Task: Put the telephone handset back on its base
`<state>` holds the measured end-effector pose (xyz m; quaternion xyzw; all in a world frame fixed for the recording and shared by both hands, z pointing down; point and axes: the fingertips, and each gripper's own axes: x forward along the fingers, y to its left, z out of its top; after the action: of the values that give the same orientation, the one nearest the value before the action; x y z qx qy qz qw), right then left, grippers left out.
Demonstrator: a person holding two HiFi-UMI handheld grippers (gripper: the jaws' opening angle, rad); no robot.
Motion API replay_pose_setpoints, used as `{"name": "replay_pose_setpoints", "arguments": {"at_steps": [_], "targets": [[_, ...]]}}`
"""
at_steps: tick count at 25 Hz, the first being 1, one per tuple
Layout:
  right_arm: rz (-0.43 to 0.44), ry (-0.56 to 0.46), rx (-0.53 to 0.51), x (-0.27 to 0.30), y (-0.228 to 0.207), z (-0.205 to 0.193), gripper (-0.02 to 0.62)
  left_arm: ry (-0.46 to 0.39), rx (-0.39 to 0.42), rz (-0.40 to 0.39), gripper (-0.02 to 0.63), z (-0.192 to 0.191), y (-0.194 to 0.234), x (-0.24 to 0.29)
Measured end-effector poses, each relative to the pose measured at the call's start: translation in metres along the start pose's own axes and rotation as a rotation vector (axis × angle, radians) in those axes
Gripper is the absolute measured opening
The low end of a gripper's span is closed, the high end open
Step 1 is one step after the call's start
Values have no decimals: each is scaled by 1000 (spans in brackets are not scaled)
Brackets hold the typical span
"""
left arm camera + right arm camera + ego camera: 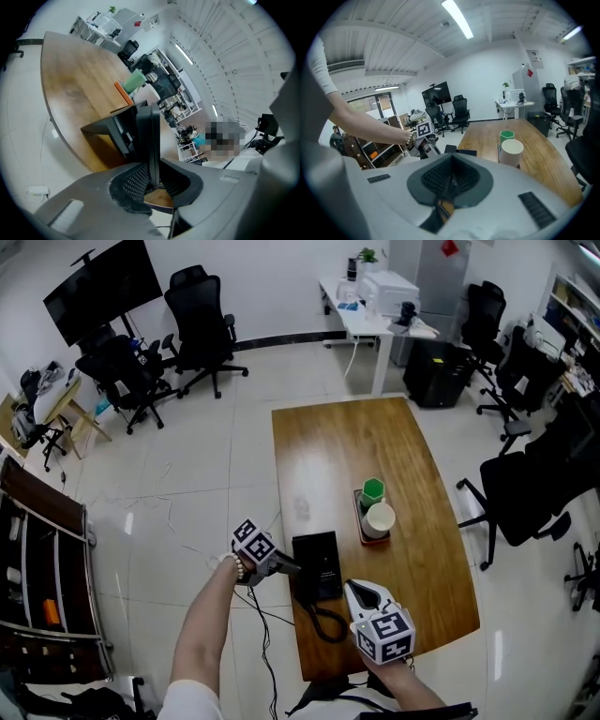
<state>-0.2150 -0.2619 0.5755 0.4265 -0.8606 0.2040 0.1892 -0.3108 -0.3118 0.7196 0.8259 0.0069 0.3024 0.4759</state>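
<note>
We see the left gripper (289,565) clamped on the thin black handset (153,136), perhaps touching the left edge of the base (321,559), on the wooden worktop (375,442), right gripper (360,591) closed on nothing, above the coiled cord (324,622)

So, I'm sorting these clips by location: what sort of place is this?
Probably an open office: black swivel chairs stand about the tiled floor, there is a large dark screen, and a white desk carries what looks like a printer.

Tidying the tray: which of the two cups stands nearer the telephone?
The white round cup; the green hexagonal cup stands just beyond it, farther from the telephone.
</note>
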Motion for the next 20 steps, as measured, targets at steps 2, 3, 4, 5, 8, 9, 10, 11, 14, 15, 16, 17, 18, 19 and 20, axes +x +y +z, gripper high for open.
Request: {"name": "replay_pose_setpoints", "arguments": {"at_steps": [2,3,4,5,8,9,10,11,14,15,16,17,18,19,20], "targets": [[-6,3,6,1,-1,-2,2,-8,-10,-7,71,1,6,1],[-10,5,8,2,-2,-3,2,-17,-15,-8,73,2,9,2],[-13,9,11,3,-3,-4,2,-28,-20,-9,74,3,12,2],[-16,12,14,4,-4,-5,2,-40,-27,-10,74,3,14,3],[-24,20,21,4,-7,-7,2,-89,-56,-19,75,1,19,4],[-26,22,23,5,-7,-8,2,-110,-65,-24,75,1,20,4],[-26,24,26,5,-8,-8,2,-128,-74,-28,75,1,21,3],[-26,26,27,6,-8,-8,2,-142,-83,-30,75,1,21,3],[-15,28,28,9,-6,-9,2,-148,-100,-12,75,1,23,4],[-10,29,28,10,-5,-10,2,-144,-98,7,77,0,23,4],[-5,30,26,10,-4,-10,2,-142,-95,32,79,0,24,3],[-1,32,24,11,-3,-10,2,-142,-93,62,87,0,26,3],[2,34,22,12,-3,-10,2,-145,-96,97,101,-1,29,2],[5,35,21,13,-3,-10,2,-150,-101,135,123,-2,32,1],[8,36,20,13,-3,-10,2,-157,-106,174,156,-3,35,0]]}}
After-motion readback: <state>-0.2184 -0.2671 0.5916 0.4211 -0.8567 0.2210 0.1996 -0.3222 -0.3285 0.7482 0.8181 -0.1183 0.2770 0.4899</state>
